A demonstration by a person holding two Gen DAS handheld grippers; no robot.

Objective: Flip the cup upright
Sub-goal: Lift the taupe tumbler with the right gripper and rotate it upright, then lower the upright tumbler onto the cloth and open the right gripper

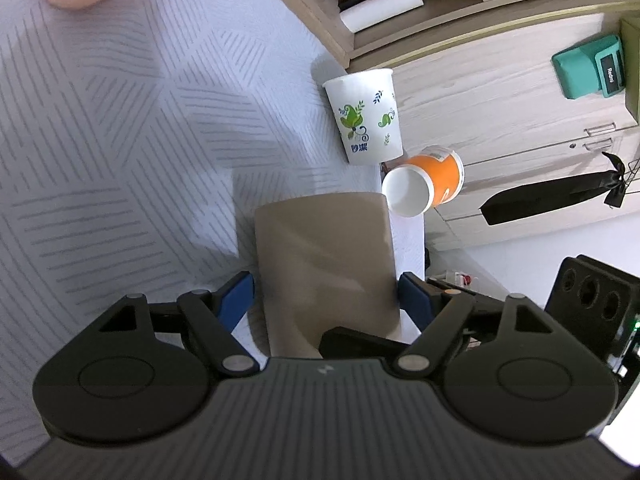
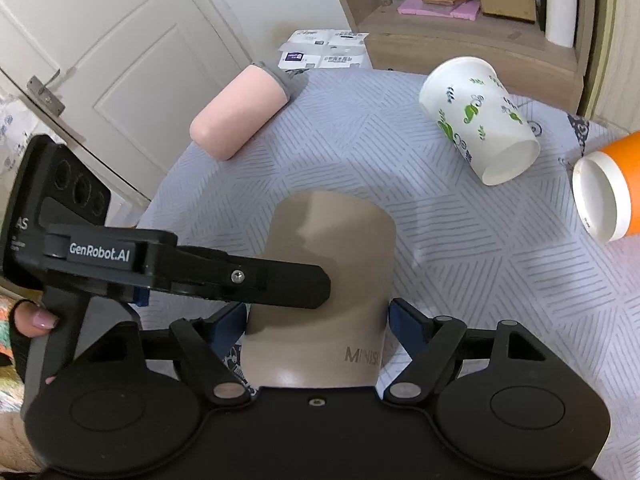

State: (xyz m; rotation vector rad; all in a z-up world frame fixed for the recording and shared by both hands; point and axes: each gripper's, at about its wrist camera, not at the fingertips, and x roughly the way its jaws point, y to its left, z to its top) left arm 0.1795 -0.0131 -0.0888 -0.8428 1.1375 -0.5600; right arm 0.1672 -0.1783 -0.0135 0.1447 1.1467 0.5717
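A tan MINISO cup (image 2: 324, 280) lies on its side on the patterned tablecloth (image 2: 460, 280), and both grippers hold it. My right gripper (image 2: 316, 320) is shut on it, blue pads (image 2: 402, 320) against its sides. My left gripper (image 1: 326, 296) is shut on the same tan cup (image 1: 324, 264) from the other side; its black finger crosses the cup in the right wrist view (image 2: 248, 276). The cup's mouth is hidden.
A white paper cup with green print (image 2: 480, 120) and an orange cup (image 2: 608, 192) lie on their sides at the right. A pink cup (image 2: 240, 116) lies at the far left edge. A wooden shelf unit (image 2: 460, 40) stands behind the table.
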